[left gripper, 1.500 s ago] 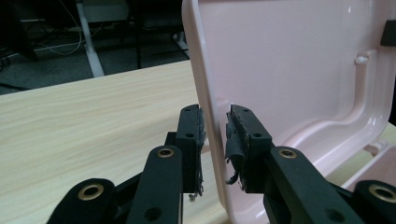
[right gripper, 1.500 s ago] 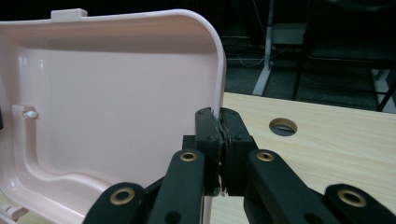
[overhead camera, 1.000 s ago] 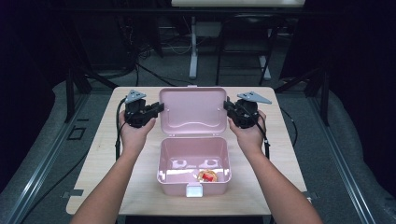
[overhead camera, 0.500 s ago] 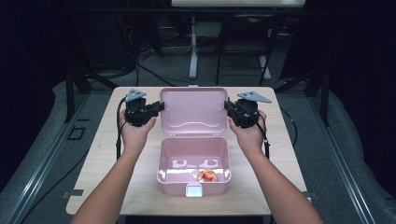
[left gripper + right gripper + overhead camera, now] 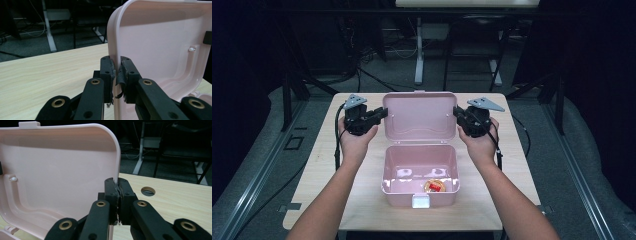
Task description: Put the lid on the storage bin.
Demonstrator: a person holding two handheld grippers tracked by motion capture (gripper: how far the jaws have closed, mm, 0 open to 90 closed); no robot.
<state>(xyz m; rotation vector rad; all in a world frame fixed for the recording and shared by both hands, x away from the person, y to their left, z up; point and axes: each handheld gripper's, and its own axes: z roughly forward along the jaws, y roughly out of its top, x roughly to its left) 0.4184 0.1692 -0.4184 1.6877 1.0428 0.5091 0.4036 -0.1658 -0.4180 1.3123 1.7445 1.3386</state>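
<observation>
A pink plastic lunch box (image 5: 420, 177) stands open in the middle of the table, its lid (image 5: 419, 117) upright behind it. My left gripper (image 5: 384, 113) is shut on the lid's left edge (image 5: 112, 53). My right gripper (image 5: 456, 112) is shut on the lid's right edge (image 5: 118, 165). The left gripper (image 5: 116, 70) pinches the rim between its pads, and the right gripper (image 5: 117, 191) does the same. A small red and orange item (image 5: 435, 186) lies in the box's front right corner.
The box sits on a light wooden table (image 5: 327, 165) with a round cable hole (image 5: 148, 191) near the right gripper. Dark floor, desk legs and cables lie beyond the table's far edge.
</observation>
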